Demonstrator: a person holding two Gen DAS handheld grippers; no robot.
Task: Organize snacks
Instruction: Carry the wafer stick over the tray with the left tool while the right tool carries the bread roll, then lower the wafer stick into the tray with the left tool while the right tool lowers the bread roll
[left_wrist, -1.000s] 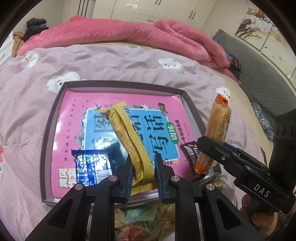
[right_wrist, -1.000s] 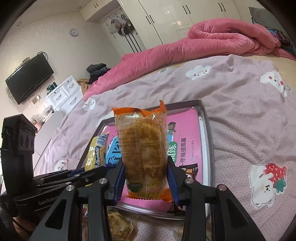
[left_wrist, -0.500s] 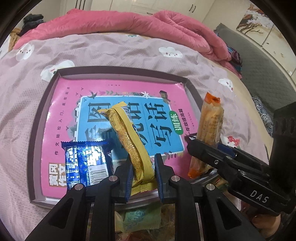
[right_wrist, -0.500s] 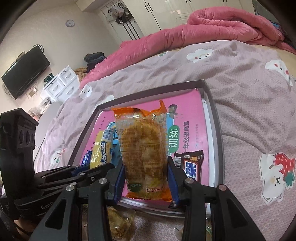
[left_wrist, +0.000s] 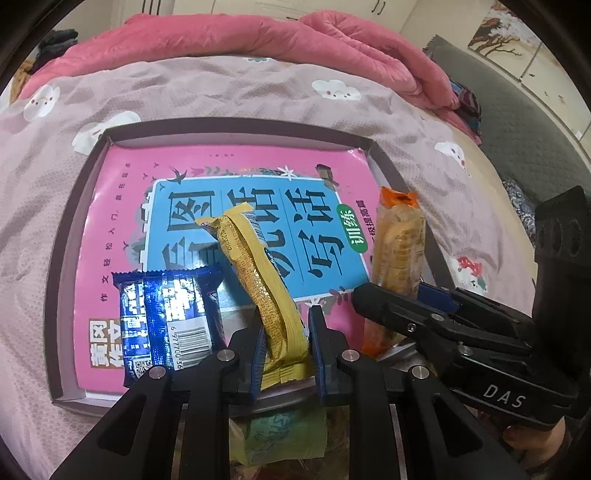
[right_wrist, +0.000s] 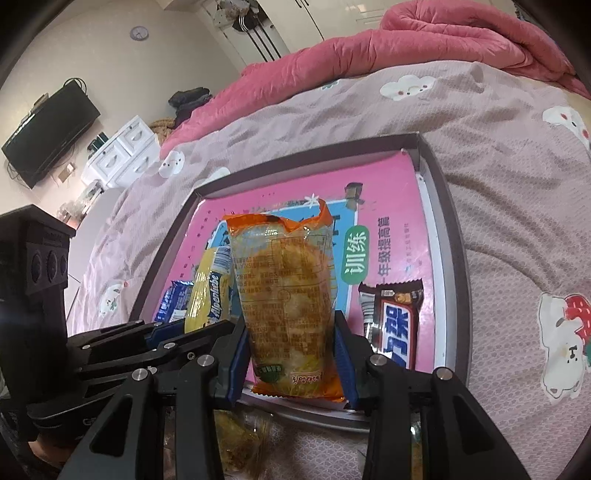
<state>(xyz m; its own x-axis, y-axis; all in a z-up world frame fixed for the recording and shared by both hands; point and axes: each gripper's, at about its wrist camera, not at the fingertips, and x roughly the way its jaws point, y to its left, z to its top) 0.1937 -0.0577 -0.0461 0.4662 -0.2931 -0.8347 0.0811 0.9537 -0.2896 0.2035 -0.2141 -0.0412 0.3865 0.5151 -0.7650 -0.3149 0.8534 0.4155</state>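
My left gripper (left_wrist: 285, 347) is shut on the lower end of a long yellow candy stick pack (left_wrist: 255, 280), which slants up over the tray. My right gripper (right_wrist: 291, 354) is shut on an orange-ended clear pastry packet (right_wrist: 286, 295), held upright above the tray's near edge. In the left wrist view that packet (left_wrist: 397, 254) and the right gripper (left_wrist: 391, 301) show at the right. The dark-rimmed tray (left_wrist: 236, 125) lies on the bed with a pink and blue book (left_wrist: 236, 173) as its floor. A blue wafer packet (left_wrist: 166, 314) and a brown chocolate bar (right_wrist: 393, 325) lie on the book.
A pile of loose snack packets (left_wrist: 284, 435) lies on the bed just in front of the tray's near rim. A pink quilt (left_wrist: 258, 40) is bunched at the far side of the bedspread. A white drawer unit (right_wrist: 118, 155) and a wall television (right_wrist: 48, 136) stand beyond the bed.
Both grippers have sunk a little toward the tray, each keeping its packet. The tray and the snacks on it now look larger and closer.
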